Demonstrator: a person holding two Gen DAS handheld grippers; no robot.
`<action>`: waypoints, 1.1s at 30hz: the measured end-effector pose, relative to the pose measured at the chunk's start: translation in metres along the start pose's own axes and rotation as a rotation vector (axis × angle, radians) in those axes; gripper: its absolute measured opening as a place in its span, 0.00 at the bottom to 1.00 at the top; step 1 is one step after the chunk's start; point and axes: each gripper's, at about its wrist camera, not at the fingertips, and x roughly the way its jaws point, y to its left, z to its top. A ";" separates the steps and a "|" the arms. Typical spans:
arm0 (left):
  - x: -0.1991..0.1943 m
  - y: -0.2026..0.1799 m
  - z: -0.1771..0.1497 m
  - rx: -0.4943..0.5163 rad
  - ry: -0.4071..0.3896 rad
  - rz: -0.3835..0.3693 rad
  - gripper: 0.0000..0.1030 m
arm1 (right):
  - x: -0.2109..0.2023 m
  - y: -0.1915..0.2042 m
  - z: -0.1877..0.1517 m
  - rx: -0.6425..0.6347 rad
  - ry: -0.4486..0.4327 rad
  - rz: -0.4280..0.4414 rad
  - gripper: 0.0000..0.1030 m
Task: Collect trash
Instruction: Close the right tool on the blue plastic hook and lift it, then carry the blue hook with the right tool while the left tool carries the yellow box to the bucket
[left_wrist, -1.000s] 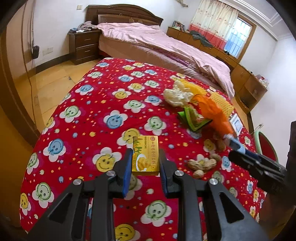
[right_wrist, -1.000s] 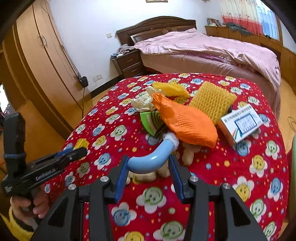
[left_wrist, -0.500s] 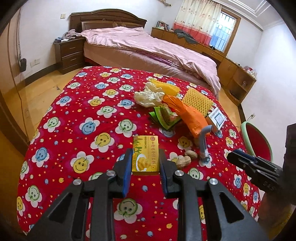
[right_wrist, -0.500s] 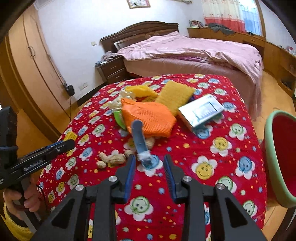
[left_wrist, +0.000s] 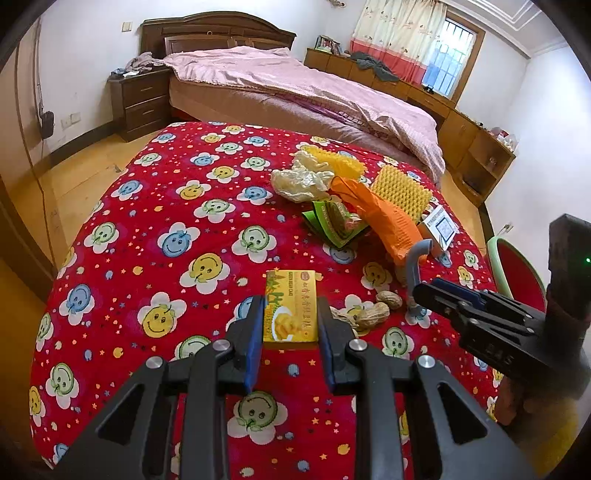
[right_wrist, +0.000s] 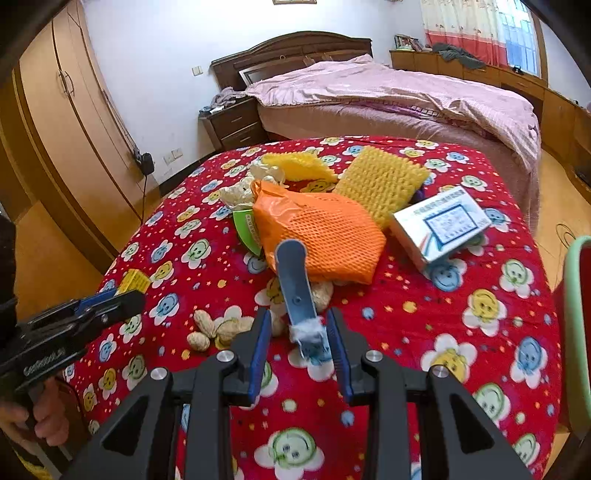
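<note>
— Left wrist view: what's biggest?

— A table (left_wrist: 147, 206) under a red cloth printed with smiley flowers. Off its right edge stands a red bin (left_wrist: 517, 273) with a green rim.

— And the trash?

— It is piled toward the far right corner. There is an orange net bag (right_wrist: 325, 236), a knobbly yellow pad (right_wrist: 380, 181) behind it, and a white box (right_wrist: 439, 225) at the right edge whose blue print is too small to read. There is also crumpled pale paper (left_wrist: 299, 179) and a green wrapper (left_wrist: 332, 225).

— Left gripper (left_wrist: 291, 301)?

— Pinching a yellow box (left_wrist: 291, 306) over the near edge, a blue pad flat on each long side. The label reads "GREEN BEAN CAKE" beside Chinese characters.

— Right gripper (right_wrist: 297, 314)?

— It is spread partway around the frayed lower end of a blue tube (right_wrist: 295, 284), near the table's middle. Red cloth shows between the tube and the left finger, so no squeeze is visible. The tube's upper end leans on the orange bag.

— Anything smaller?

— Peanuts (right_wrist: 214, 328) in their shells lie just left of the tube.
</note>
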 end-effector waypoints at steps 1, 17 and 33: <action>0.001 0.001 0.000 -0.003 0.002 0.000 0.26 | 0.004 0.001 0.001 -0.002 0.005 -0.004 0.34; 0.004 -0.019 0.010 0.045 0.004 -0.036 0.26 | -0.016 -0.008 -0.004 0.051 -0.055 0.010 0.19; 0.005 -0.114 0.023 0.251 -0.009 -0.145 0.26 | -0.106 -0.064 -0.020 0.200 -0.201 -0.058 0.19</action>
